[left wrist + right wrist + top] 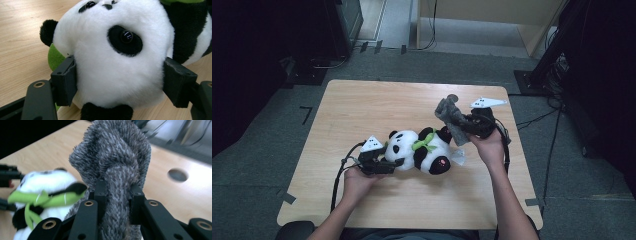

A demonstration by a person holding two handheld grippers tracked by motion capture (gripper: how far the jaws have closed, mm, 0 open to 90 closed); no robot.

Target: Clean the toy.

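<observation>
You hold the panda plush (419, 150) down on the wooden table (362, 105): your left gripper (120, 87) has its jaws set wide around the white head, with both pads pressing into the fur, and the toy lies on its side near the middle of the table. Your right gripper (116, 195) has its jaws pulled narrow and clamped on a grey fuzzy cloth (112, 157), which it carries in the air just beside the panda's black leg end. I judge that the step in hand is to bring this cloth to the toy, maybe to wrap or dress it. The next move then asks you to keep the head pinned and to lower the cloth over the body without dragging the green ribbon (45, 198). What the cloth really is, a towel or a small garment, I cannot tell, because it is bunched. The panda is blurred in the right gripper view, and its lower body is cut off in the left gripper view.
</observation>
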